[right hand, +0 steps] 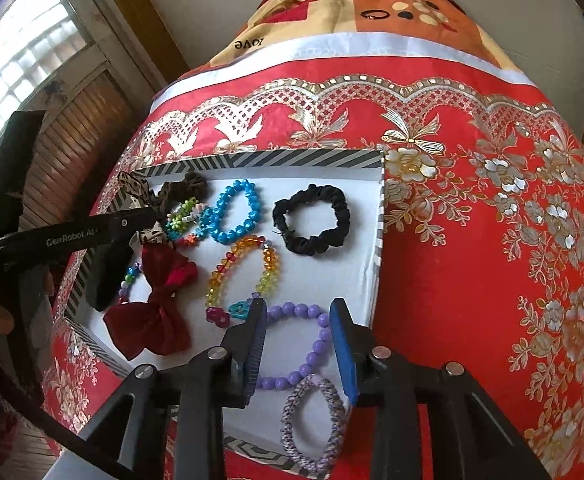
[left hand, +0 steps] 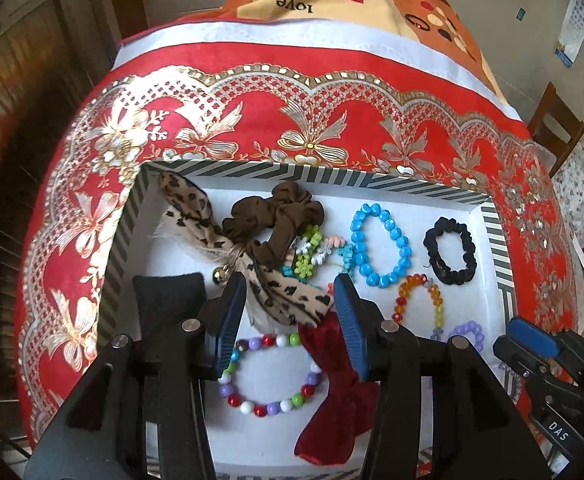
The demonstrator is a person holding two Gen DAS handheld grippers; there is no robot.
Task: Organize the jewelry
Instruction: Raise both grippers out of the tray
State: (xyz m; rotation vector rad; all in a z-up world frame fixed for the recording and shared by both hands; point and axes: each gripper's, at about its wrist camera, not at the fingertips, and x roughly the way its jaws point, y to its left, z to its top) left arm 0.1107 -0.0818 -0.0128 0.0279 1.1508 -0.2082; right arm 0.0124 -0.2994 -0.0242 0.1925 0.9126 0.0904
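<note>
Inside the striped tray (left hand: pixel 495 236), the left gripper (left hand: pixel 292 300) is hovering with jaws spread over the leopard bow (left hand: pixel 288 298) while the right gripper (right hand: pixel 297 334), likewise spread, is straddling the purple bracelet (right hand: pixel 311 352), risking snagging neighbouring pieces.

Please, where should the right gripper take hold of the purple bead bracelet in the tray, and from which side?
Grip the purple bead bracelet across its right-hand bead strand, coming down from above. It lies flat as an open loop on the tray, and the open right gripper already straddles it.

Multicolour bracelet (left hand: pixel 270 376) partly behind tongs (left hand: pixel 292 300)
</note>
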